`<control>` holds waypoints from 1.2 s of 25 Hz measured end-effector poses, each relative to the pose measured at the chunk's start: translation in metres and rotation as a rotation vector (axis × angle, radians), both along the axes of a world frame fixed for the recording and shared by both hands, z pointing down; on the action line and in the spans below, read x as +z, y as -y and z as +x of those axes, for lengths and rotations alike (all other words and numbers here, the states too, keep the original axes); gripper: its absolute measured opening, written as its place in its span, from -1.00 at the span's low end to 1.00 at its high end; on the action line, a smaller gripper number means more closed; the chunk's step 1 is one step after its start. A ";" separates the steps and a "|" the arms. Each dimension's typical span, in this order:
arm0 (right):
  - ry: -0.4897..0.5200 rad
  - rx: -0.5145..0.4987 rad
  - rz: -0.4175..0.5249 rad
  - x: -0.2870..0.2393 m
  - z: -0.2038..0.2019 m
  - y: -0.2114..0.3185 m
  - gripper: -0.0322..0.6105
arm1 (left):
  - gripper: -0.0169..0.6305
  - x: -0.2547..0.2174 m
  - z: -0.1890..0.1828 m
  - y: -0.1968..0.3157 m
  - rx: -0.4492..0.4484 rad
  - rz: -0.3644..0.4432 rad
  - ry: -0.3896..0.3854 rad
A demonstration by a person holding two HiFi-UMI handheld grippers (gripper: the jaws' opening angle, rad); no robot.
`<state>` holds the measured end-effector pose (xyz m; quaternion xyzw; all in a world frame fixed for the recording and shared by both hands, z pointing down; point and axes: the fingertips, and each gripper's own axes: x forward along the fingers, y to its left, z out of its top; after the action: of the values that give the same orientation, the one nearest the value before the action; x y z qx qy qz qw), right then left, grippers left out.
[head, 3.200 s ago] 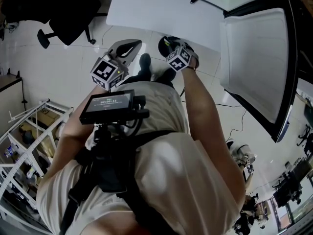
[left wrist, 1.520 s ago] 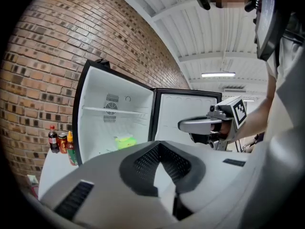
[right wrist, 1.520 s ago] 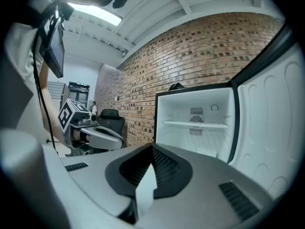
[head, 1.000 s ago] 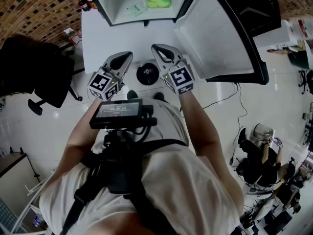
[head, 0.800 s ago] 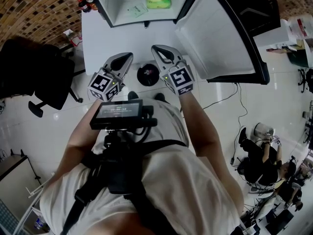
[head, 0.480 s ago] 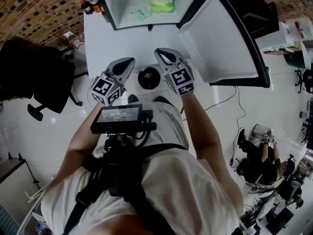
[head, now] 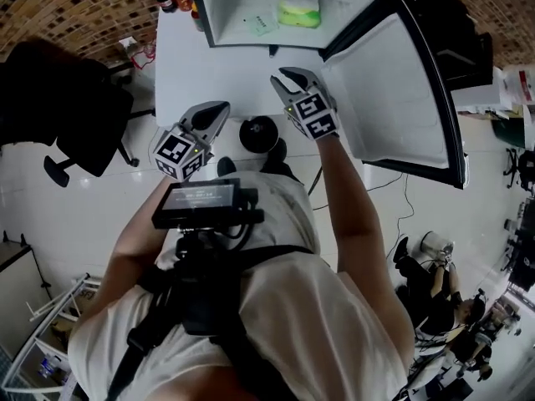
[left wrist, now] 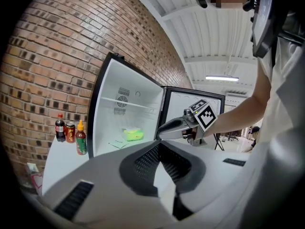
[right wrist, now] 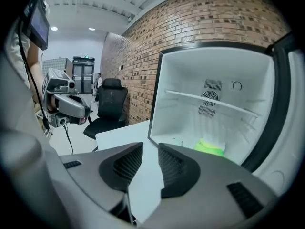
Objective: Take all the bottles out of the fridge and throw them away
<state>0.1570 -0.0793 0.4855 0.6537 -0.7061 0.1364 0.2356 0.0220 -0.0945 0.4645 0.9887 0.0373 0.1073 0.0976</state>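
Note:
The small fridge stands open on a white table. I see only a green packet and a paper slip inside it, no bottle. A cola bottle, a can and a red sauce bottle stand on the table left of the fridge. My right gripper reaches over the table toward the fridge; its jaws have just been opening and hold nothing. My left gripper hangs back at the table's front edge, shut and empty.
A black round bin sits on the floor between my grippers. The fridge door swings out to the right. A black office chair stands at the left, and a person is low at the right.
My right gripper moved forward over the table toward the fridge and its jaws parted. The left gripper edged forward a little. The fridge and bottles show more fully.

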 end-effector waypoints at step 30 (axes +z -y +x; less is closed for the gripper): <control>-0.791 -0.258 -0.517 0.126 0.202 0.146 -0.29 | -0.91 -0.008 -0.007 0.044 -0.452 0.007 0.044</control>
<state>0.3587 -0.2256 0.6112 0.4825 -0.5807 0.0181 0.6555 0.0151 -0.1389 0.4568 0.9697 -0.1875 0.1042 0.1166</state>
